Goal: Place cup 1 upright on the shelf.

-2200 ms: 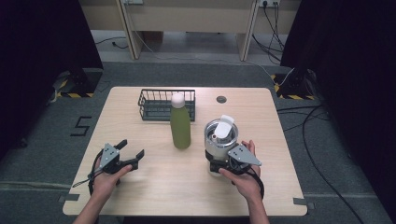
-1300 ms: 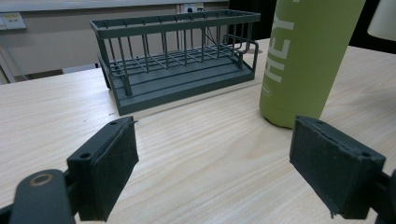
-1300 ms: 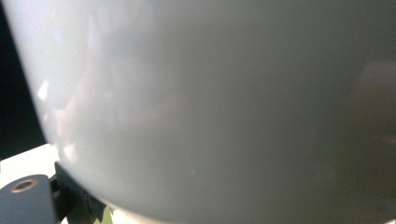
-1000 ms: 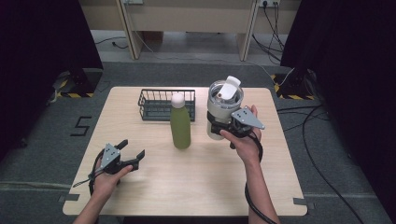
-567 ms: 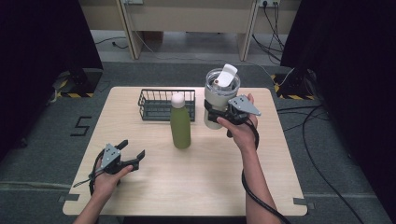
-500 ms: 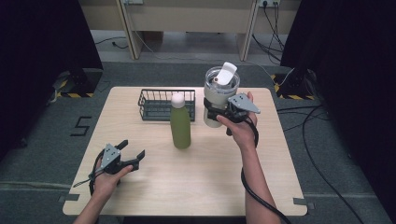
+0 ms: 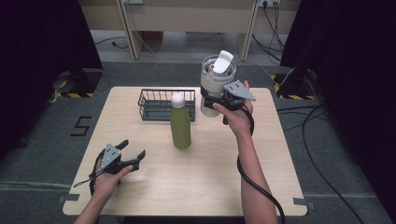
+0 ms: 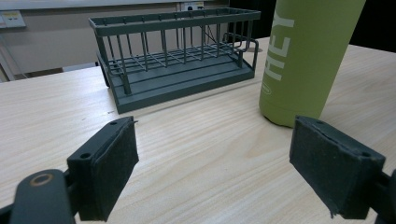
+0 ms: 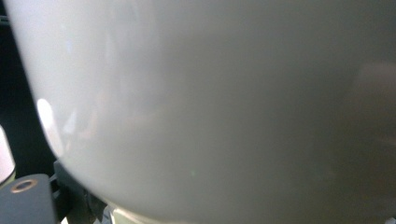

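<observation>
Above a pale wooden table [image 7: 196,186], a white tumbler [image 7: 215,88] is pinched aloft by the right gripper [image 7: 219,100] at one o'clock from the green bottle [image 7: 180,126], seemingly bound for the wire basket [image 7: 161,105], while the left gripper [image 7: 133,156] is rested spread and empty at seven o'clock.

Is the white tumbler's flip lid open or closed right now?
Open. In the high view the white tumbler, held in the right gripper, has its flip cap standing up from the lid.

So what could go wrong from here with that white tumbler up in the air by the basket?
1. The right tool grips the white tumbler low on its body, so the tall top could tip or slip out.
2. Its flip lid stands open; if anything is inside, tilting could spill it.
3. The green bottle stands close beside the wire basket; lowering the tumbler toward the basket might knock the bottle over.
</observation>
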Demonstrator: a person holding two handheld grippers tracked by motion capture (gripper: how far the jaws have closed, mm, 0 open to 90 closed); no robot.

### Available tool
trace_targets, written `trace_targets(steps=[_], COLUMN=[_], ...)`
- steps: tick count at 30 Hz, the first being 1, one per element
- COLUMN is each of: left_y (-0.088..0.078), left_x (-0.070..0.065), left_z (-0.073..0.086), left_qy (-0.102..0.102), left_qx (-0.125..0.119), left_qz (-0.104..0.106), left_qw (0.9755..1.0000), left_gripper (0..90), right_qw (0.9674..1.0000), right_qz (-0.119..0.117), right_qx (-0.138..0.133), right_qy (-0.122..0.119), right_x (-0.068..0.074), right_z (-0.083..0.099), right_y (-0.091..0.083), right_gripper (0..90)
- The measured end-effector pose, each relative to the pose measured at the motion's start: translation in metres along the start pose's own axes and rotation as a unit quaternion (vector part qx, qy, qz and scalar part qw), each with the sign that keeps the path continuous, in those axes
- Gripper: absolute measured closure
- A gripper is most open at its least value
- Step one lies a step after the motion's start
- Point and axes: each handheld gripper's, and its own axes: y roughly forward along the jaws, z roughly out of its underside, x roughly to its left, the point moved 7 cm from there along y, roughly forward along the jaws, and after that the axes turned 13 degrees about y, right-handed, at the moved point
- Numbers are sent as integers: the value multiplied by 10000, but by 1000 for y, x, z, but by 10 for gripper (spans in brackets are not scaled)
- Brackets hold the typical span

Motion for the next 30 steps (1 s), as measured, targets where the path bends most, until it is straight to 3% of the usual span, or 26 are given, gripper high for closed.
trace_targets(steps=[30], left_y=[2], left_x=[0], left_z=[2], left_qy=[-49], left_qx=[47], left_qz=[-12], left_qw=[10000], left_gripper=[147], right_qw=[9997], right_qz=[-160], right_qx=[175], right_qy=[-18], right_x=[3], right_z=[-3], right_y=[63], right_gripper=[97])
